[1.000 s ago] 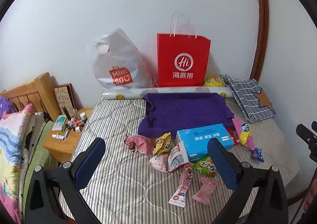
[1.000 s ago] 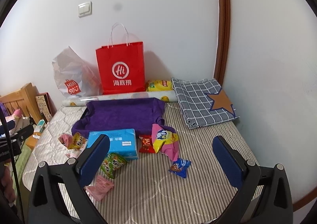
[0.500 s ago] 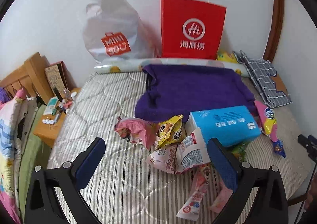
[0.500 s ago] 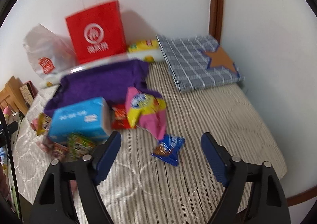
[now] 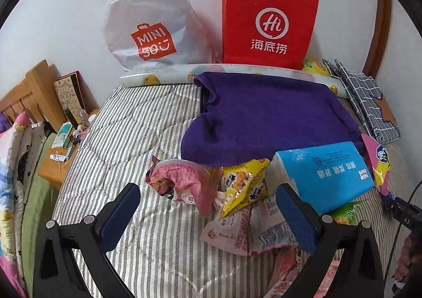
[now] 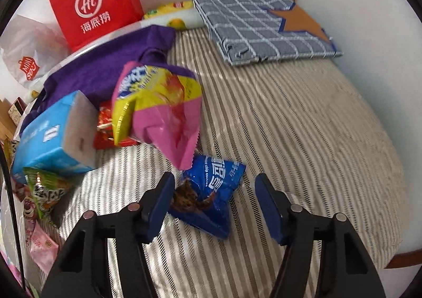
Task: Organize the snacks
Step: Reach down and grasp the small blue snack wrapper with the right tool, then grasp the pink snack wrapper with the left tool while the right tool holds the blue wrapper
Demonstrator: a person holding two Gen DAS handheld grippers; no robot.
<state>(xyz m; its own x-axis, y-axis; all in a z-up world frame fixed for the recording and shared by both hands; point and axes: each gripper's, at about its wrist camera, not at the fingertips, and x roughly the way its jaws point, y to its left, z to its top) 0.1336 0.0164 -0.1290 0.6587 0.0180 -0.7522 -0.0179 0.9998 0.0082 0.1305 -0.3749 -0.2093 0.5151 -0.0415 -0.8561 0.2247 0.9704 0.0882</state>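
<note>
Cookie pkt (image 6: 211, 192) btwn open right gripper (image 6: 214, 200), maybe touching

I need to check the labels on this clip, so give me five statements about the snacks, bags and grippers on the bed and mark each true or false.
1. The right gripper has its jaws open around the blue cookie packet. True.
2. The left gripper is shut on the pink snack bag. False: its jaws are open and hold nothing.
3. The red paper bag stands upright against the wall. True.
4. The blue tissue pack lies on the wooden nightstand. False: it lies on the bed, among the snacks.
5. The purple cloth is folded inside the white Miniso bag. False: it is spread on the mattress.
</note>
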